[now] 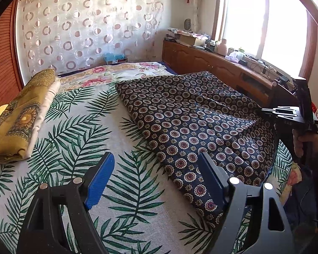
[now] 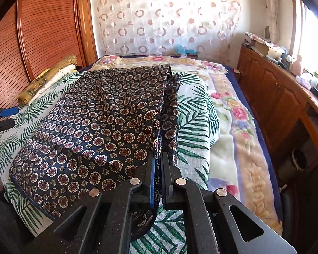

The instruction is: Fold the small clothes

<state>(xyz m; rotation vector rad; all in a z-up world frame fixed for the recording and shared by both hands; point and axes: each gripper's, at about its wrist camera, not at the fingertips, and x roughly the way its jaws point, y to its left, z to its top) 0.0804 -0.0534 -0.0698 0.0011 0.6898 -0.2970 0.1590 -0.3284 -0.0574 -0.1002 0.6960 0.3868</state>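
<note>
My right tongs [image 2: 158,167] are clamped on the near edge of the dark medallion-print garment [image 2: 99,122], a fold of its fabric pinched between the blue pads. The garment lies spread across the palm-leaf sheet [image 2: 193,127] on the bed, one side folded over so that a doubled edge runs away from the tongs toward the far end. My left tongs [image 1: 156,180] hang over the palm-leaf sheet with their blue pads wide apart and nothing between them, just beside the garment's near corner and not touching it. From the left wrist view, the right tongs show at the garment's far right edge. A folded mustard-yellow cloth [image 1: 21,122] with a sunflower motif rests on the sheet at the left, well apart from the garment. A floral blanket [image 2: 239,127] covers the bed beneath the sheet, alongside a wooden cabinet [image 2: 271,91] under the window.
</note>
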